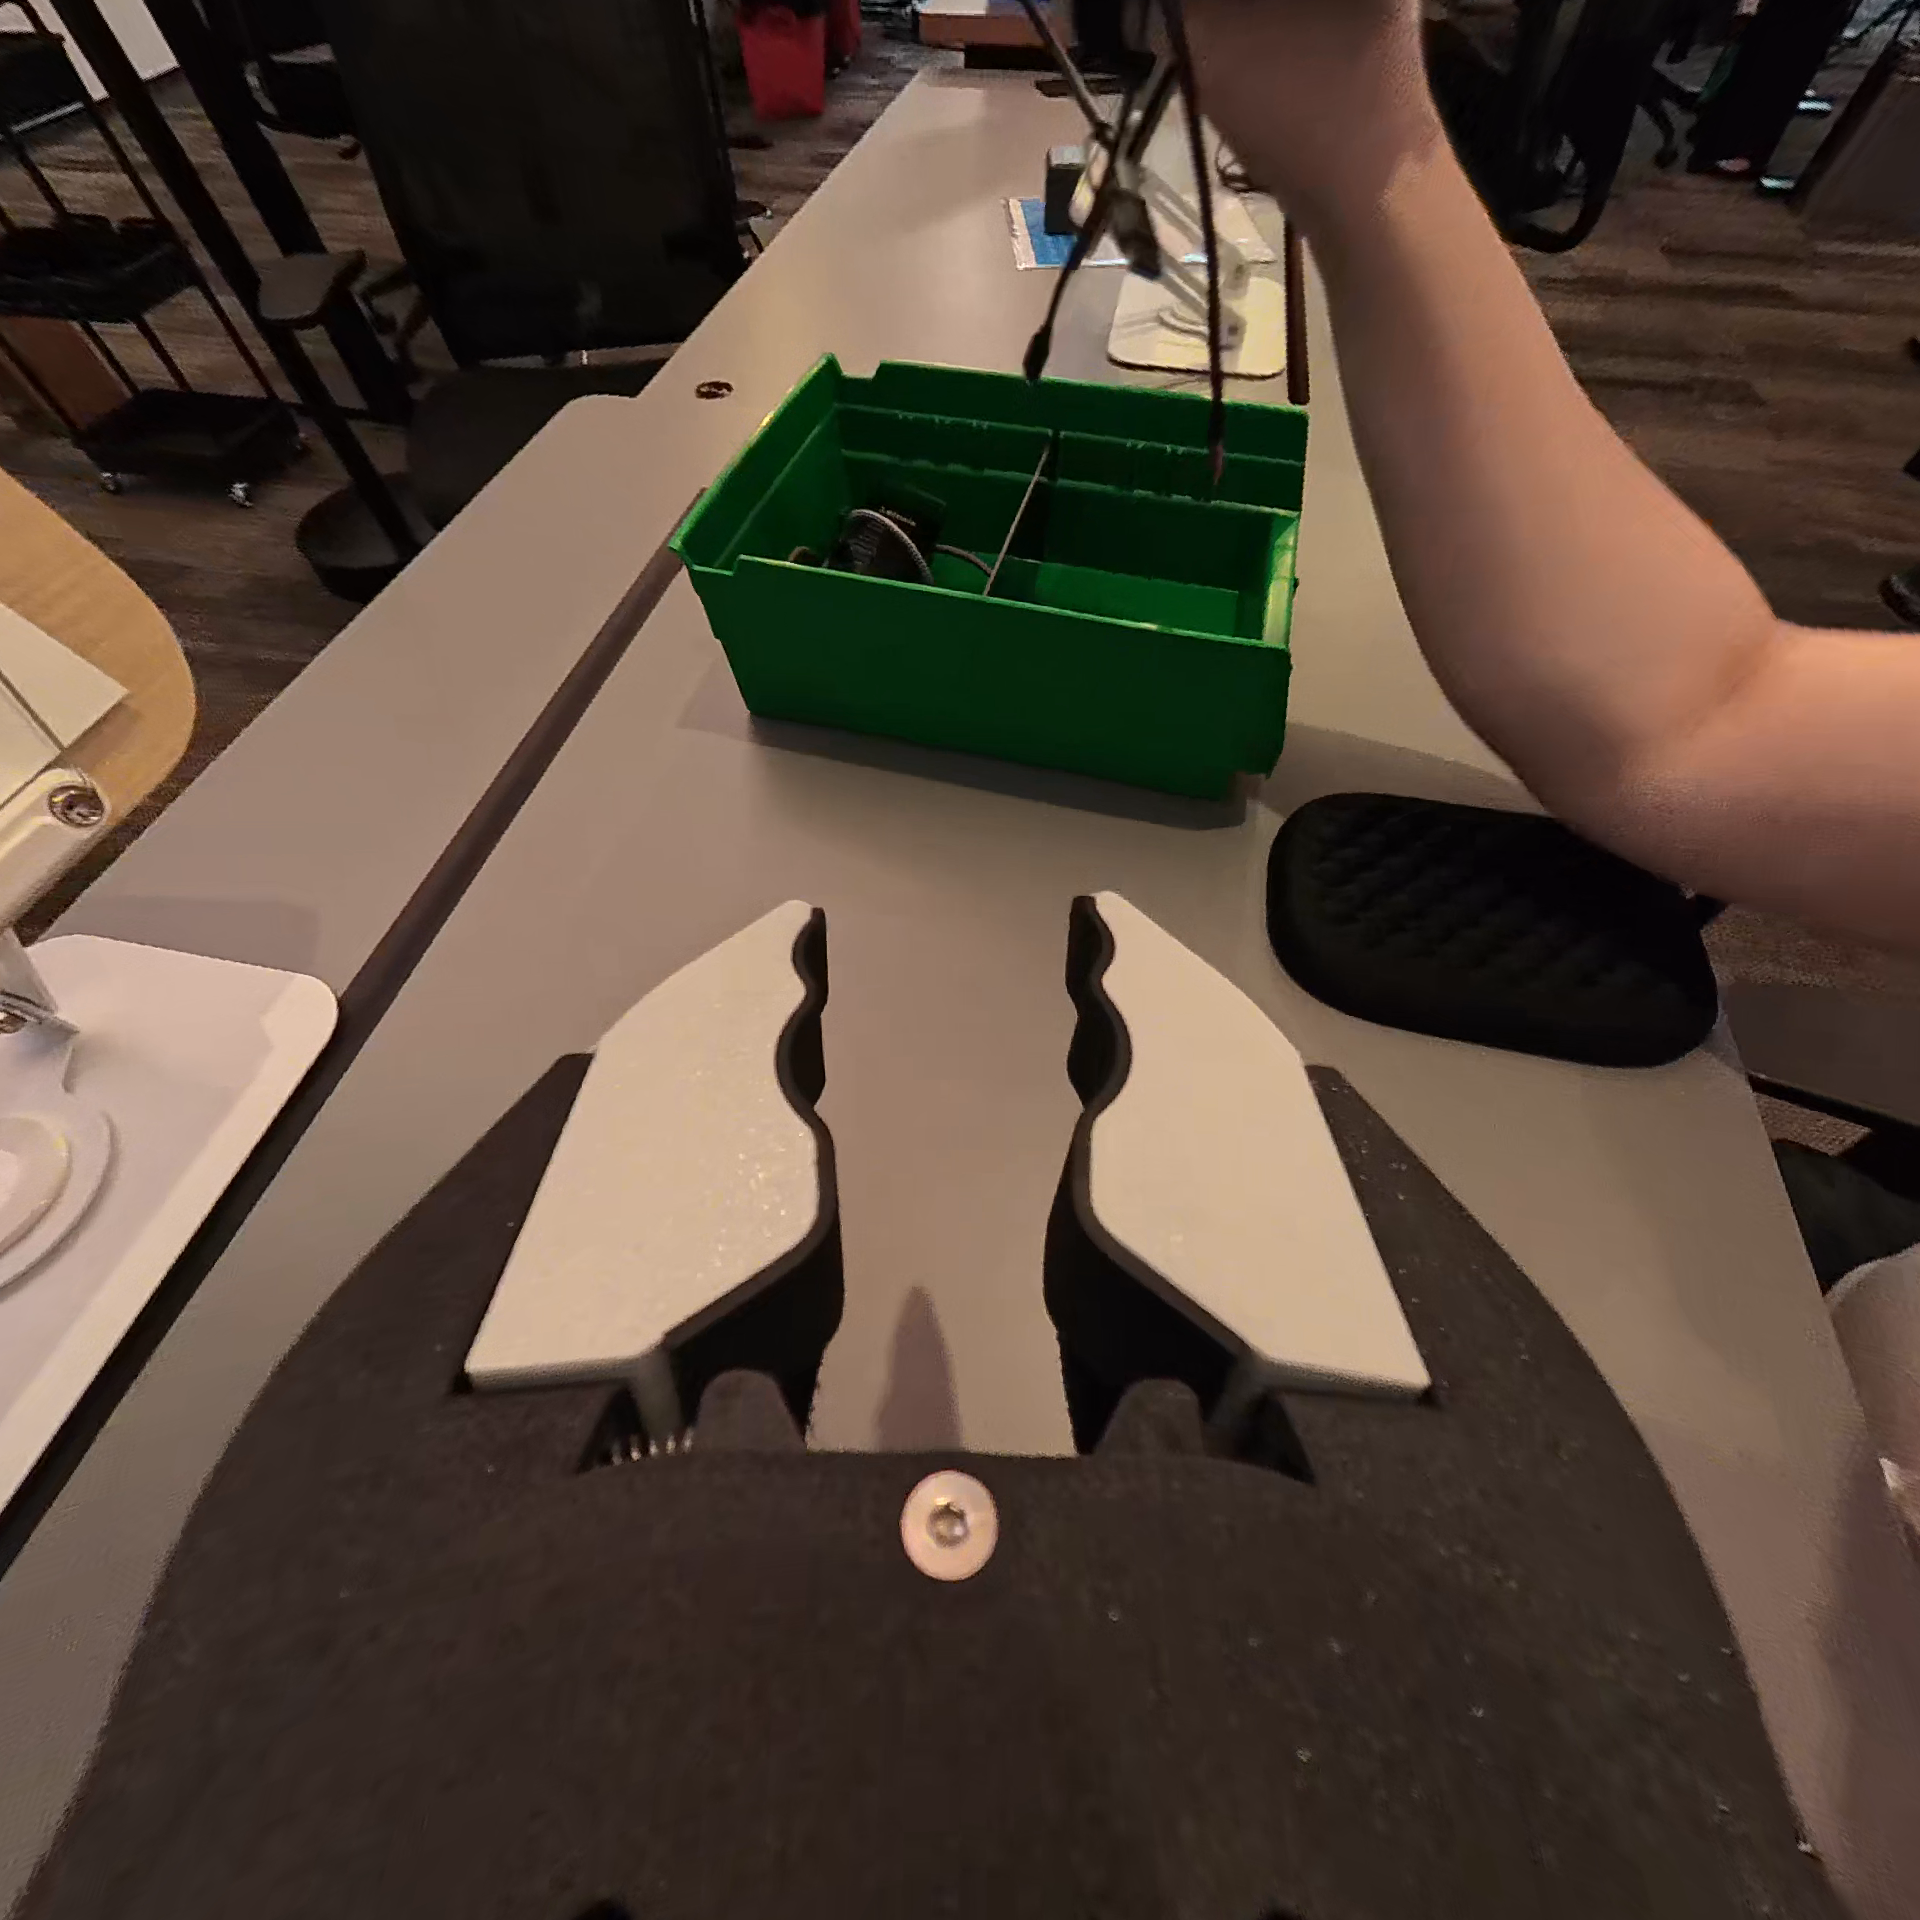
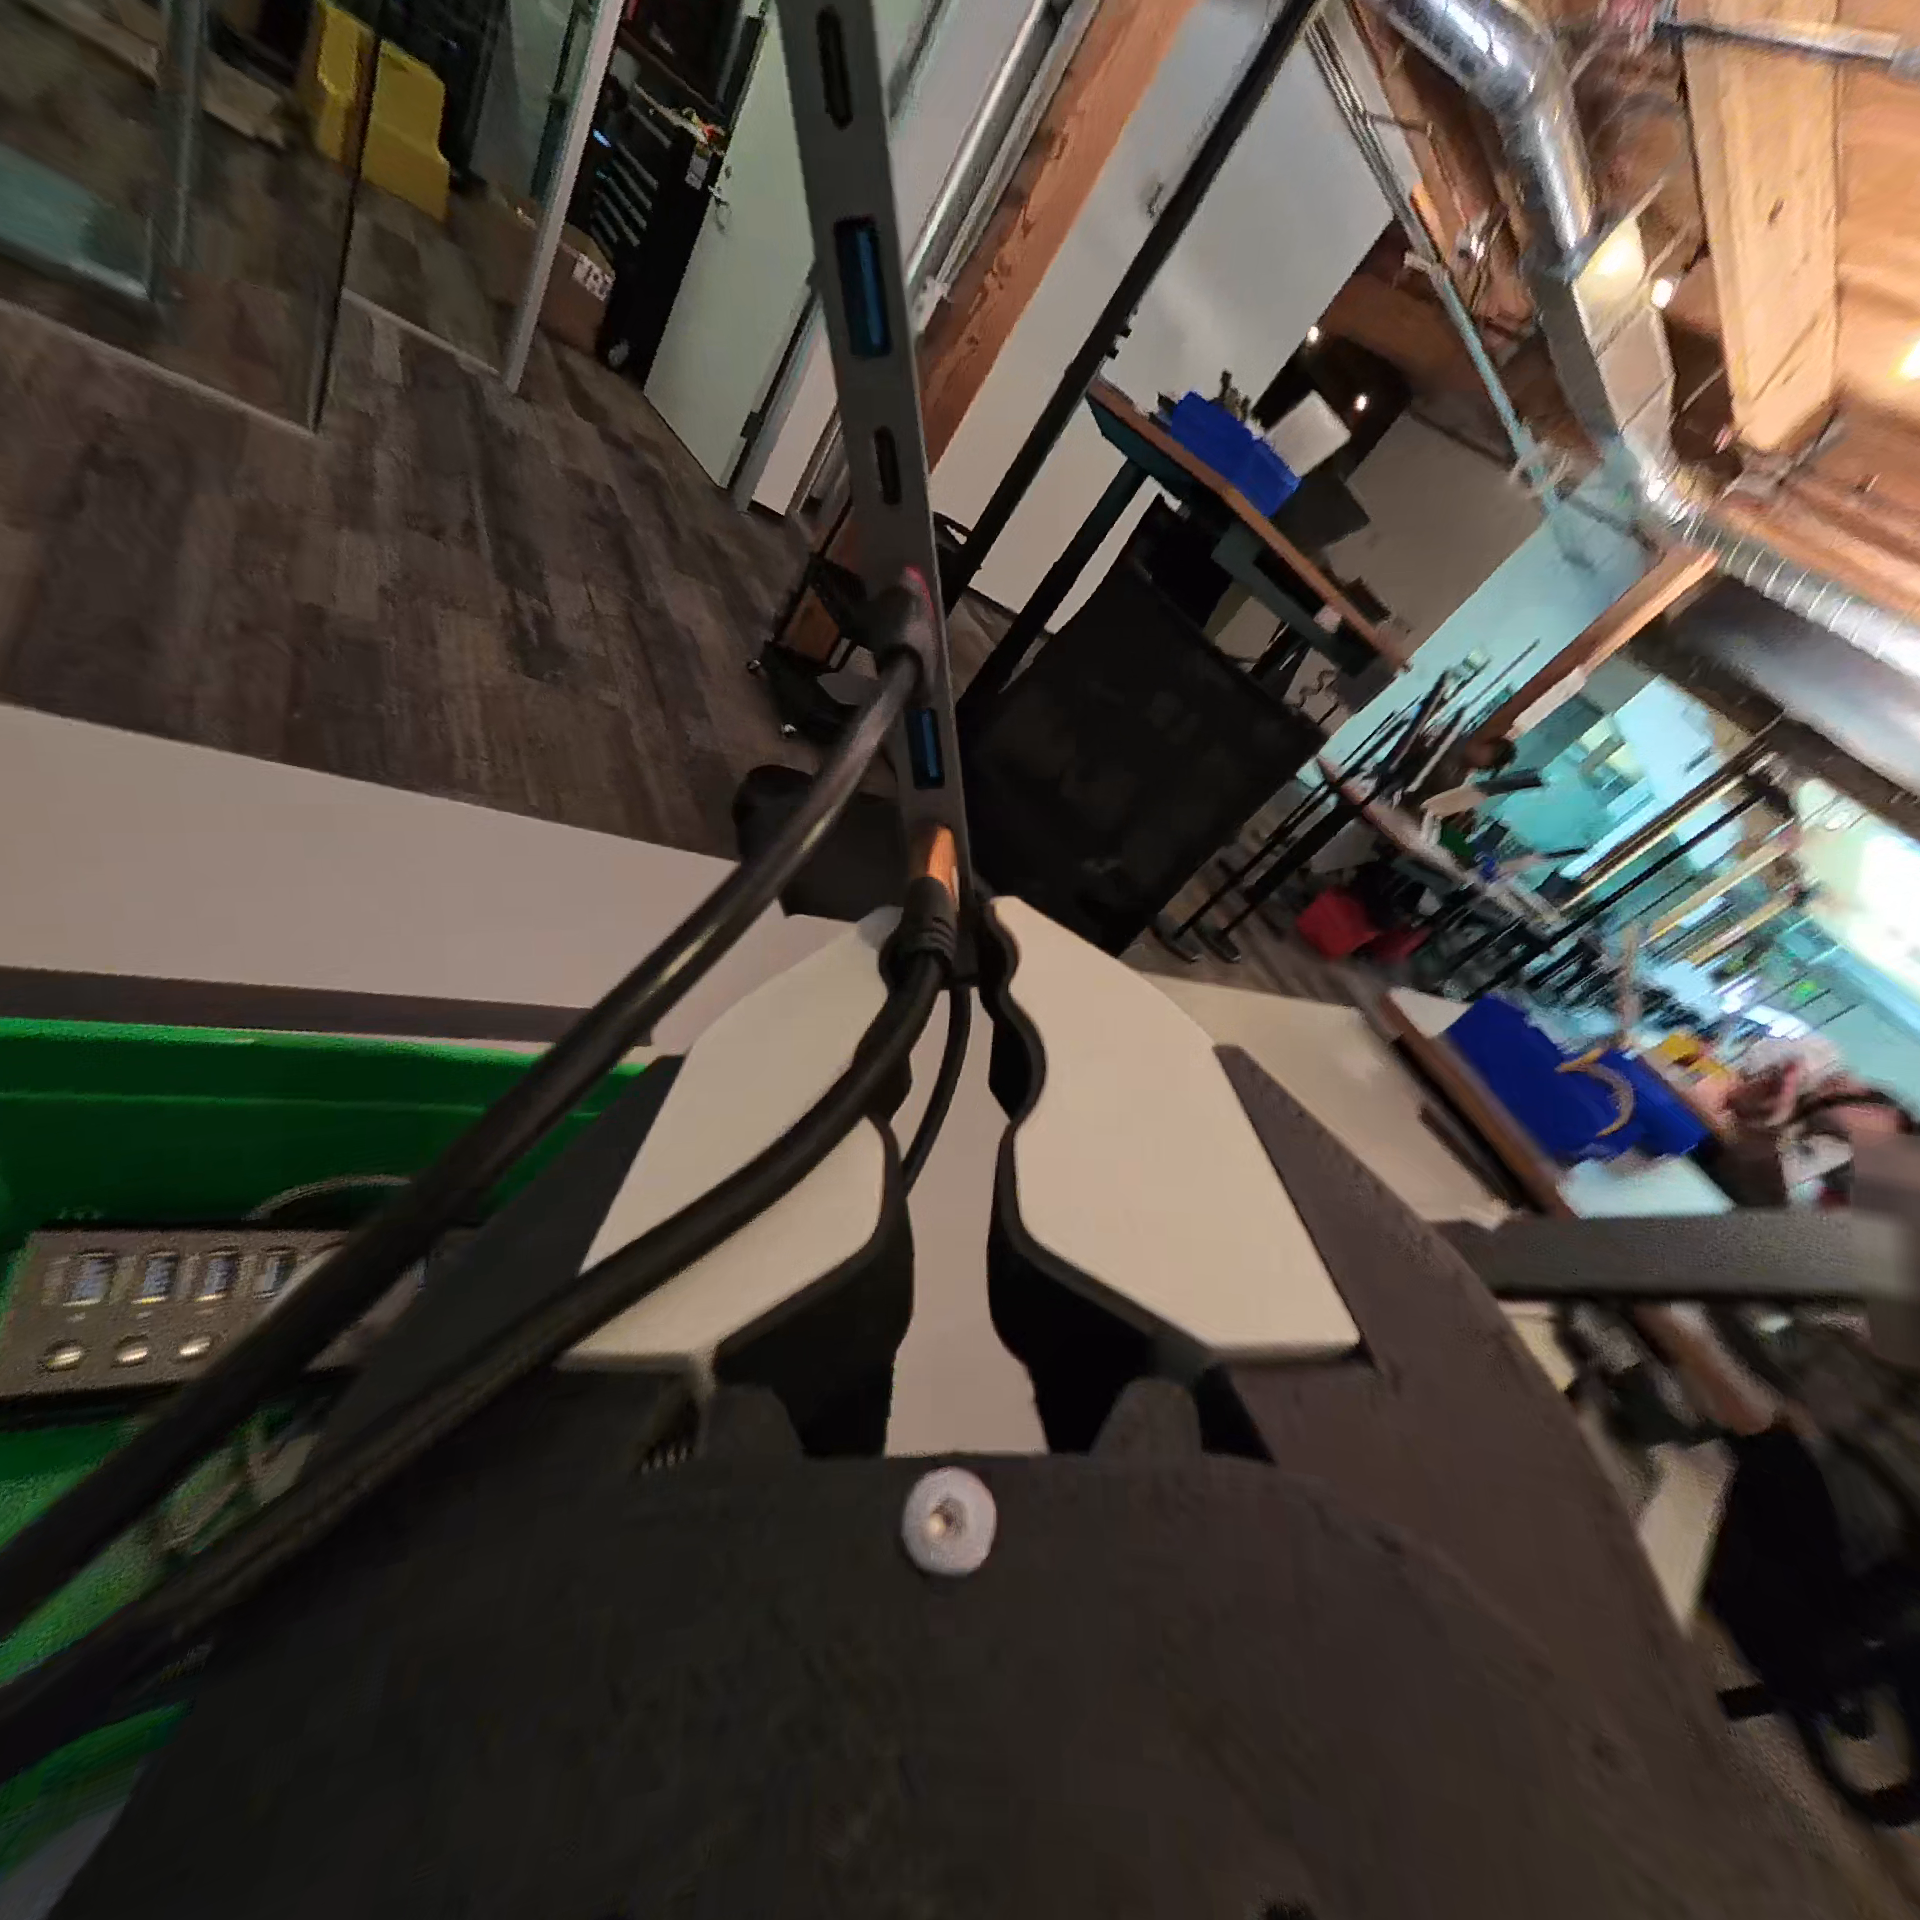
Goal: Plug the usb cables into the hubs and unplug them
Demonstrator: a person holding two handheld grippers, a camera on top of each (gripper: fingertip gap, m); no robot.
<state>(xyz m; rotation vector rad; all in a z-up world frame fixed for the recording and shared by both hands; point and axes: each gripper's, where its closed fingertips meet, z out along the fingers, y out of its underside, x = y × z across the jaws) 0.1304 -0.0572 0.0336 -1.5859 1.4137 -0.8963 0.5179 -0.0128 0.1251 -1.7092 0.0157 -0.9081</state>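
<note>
Hovering above the grey table point(image 1: 644, 831), the left gripper point(image 1: 948, 914) is held wide open and empty. A slim grey hub point(image 2: 883, 343) with black cables point(image 2: 582, 1049) plugged in is clamped at its lower end by the right gripper point(image 2: 951, 925), above the green bin point(image 1: 997, 665).

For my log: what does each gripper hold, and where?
Right gripper clamps the grey hub at its lower end, cables hanging. Left gripper holds nothing.

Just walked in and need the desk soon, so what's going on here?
A person is working with USB hubs using two handheld grippers. The right gripper is raised, shut on a slim grey hub with black cables plugged in and dangling over the green bin. The left gripper hovers open above the grey table. A second hub lies in the bin.
</note>
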